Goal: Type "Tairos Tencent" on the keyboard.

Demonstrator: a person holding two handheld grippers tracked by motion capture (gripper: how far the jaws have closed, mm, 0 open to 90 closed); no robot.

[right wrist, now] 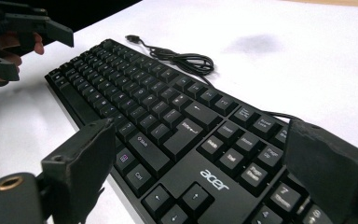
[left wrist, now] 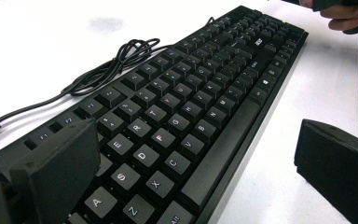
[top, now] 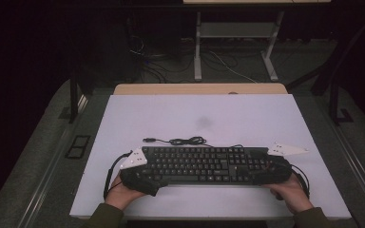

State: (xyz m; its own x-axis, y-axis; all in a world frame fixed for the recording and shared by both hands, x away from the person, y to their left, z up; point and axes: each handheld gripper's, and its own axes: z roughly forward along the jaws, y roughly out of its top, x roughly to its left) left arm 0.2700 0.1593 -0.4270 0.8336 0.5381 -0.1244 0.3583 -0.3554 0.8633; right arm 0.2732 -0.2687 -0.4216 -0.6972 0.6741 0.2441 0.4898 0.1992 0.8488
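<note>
dim lab: desk legs (top: 197,47), floor cables (top: 228,66).

- The left gripper (top: 140,176) sits low at the near left of the high view, its grey three-cornered plate tilted up and pointing inward.
- The left hand (top: 123,192) wraps it from below, with the forearm entering from the bottom edge in a dark green sleeve.
- In the left gripper view its two black jaws stand wide apart, one at each bottom corner.
- The right gripper (top: 271,172) lies at the near right, its plate pointing outward to the right.
- The right hand (top: 292,192) holds it from behind, wrist bent slightly inward.
- In the right gripper view its jaws (right wrist: 205,186) are likewise spread wide.
</note>
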